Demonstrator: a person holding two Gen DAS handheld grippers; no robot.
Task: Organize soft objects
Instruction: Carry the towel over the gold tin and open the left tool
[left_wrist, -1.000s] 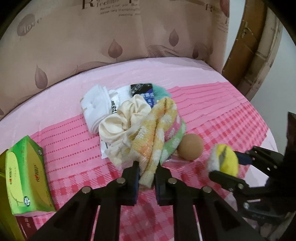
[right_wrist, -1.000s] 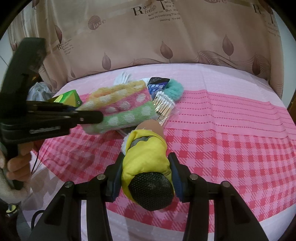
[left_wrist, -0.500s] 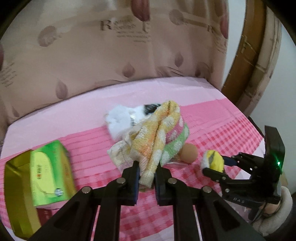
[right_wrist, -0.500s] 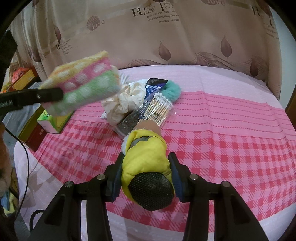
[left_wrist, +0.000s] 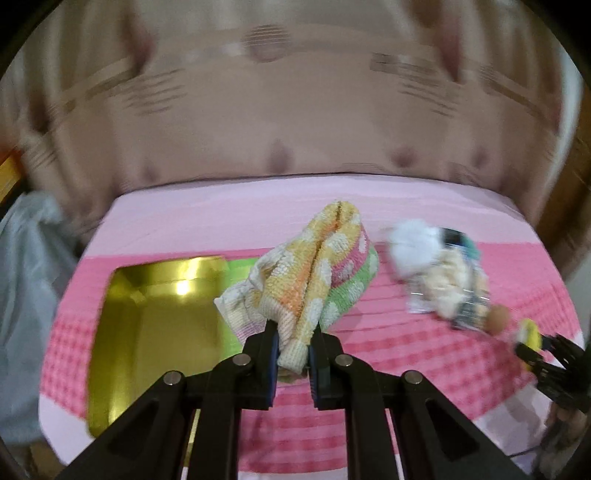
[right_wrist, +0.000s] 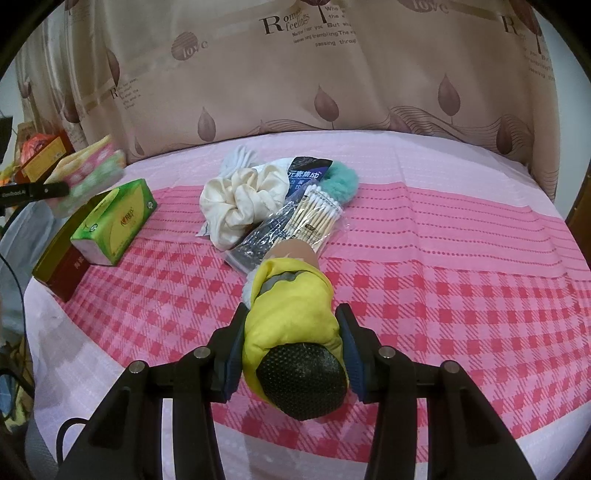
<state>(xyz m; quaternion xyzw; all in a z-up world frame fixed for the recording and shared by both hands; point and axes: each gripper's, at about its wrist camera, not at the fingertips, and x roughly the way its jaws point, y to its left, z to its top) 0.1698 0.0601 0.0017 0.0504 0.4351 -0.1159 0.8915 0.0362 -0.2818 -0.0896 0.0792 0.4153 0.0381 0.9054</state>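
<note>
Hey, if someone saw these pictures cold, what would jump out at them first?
Probably the striped towel pinched in the left hand-held gripper, hanging above the gold tray at the table's left edge. Next, the yellow plush toy clamped in the right hand-held gripper over the pink checked cloth. Behind it lies a pile with a cream scrunchie and cotton swabs.

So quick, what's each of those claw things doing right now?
Left gripper: closed on the pastel towel.
Right gripper: closed on the yellow plush toy.

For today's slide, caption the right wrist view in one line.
Right gripper grips a yellow toy over the checked cloth, pile beyond.
</note>
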